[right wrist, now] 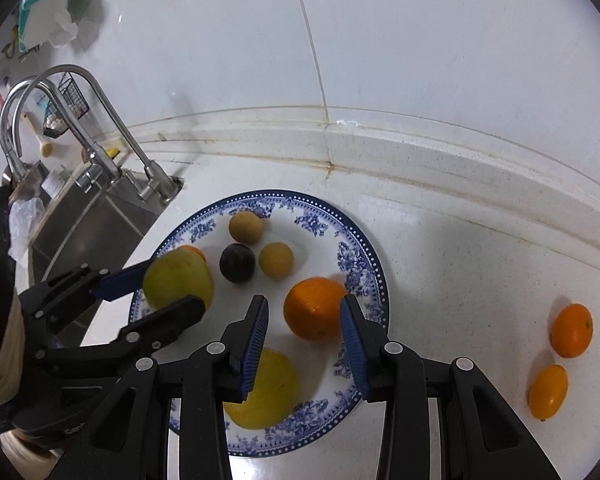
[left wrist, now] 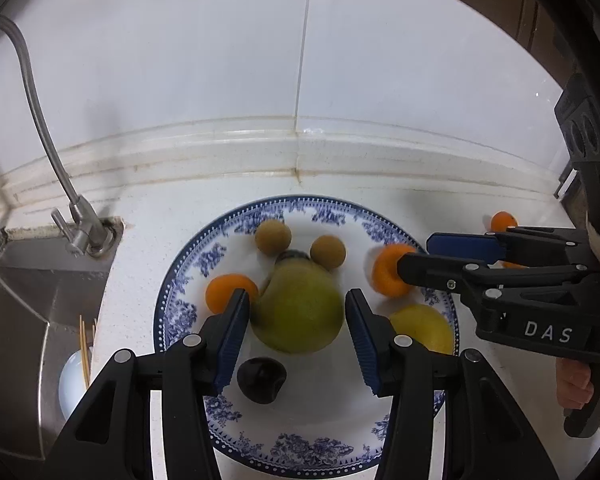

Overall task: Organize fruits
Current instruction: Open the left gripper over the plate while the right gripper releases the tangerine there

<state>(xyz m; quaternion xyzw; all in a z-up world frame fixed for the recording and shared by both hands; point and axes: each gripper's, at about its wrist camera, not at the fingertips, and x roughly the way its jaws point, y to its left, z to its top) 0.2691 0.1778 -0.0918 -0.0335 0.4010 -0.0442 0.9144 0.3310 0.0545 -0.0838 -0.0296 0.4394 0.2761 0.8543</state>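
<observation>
A blue-and-white plate (left wrist: 300,440) (right wrist: 360,256) on the white counter holds a green pear (left wrist: 298,312) (right wrist: 178,280), an orange (left wrist: 388,276) (right wrist: 314,308), a small orange fruit (left wrist: 228,290), a yellow fruit (left wrist: 422,328) (right wrist: 270,392), two brown longans (left wrist: 273,236) (left wrist: 327,252) and dark plums (left wrist: 261,379) (right wrist: 237,263). My left gripper (left wrist: 298,344) is open, its jaws on either side of the pear with gaps. My right gripper (right wrist: 304,344) is open around the orange, not touching it.
Two kumquats (right wrist: 571,330) (right wrist: 548,391) lie on the counter right of the plate. A steel sink (left wrist: 32,320) with a tap (left wrist: 80,220) is at the left, with a bowl and chopsticks (left wrist: 78,364) in it. The tiled wall stands behind.
</observation>
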